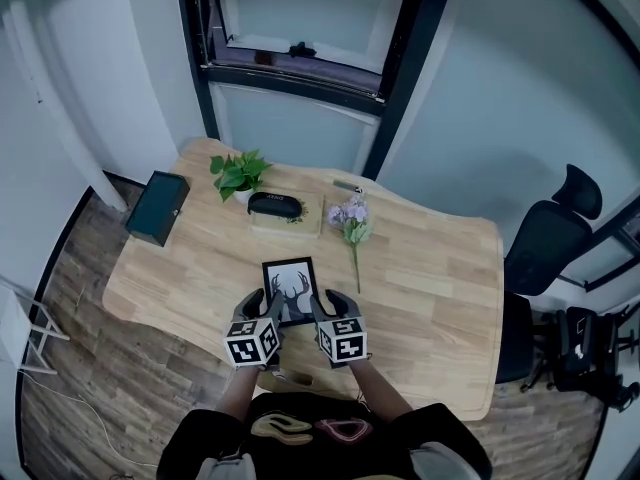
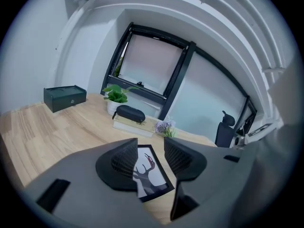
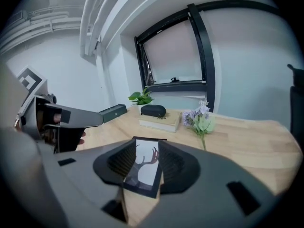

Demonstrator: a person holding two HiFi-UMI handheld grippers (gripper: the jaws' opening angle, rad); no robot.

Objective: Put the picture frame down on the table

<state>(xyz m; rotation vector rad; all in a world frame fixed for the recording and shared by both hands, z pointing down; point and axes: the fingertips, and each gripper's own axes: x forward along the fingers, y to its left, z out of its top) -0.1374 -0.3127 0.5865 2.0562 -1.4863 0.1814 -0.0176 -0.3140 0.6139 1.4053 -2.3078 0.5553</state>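
- Gripping the frame [image 1: 290, 288] is the right gripper [image 3: 147, 146], jaws closed on it.
- Left gripper [image 2: 150, 144] jaws apart, holding nothing.
- Frame's over the table's [image 1: 430, 268] near side (deer print up).

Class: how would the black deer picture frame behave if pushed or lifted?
The black rectangular deer-print picture frame looks thin with straight edges, so probably stiff and light. Being flat, it should slide on the wooden table rather than roll.
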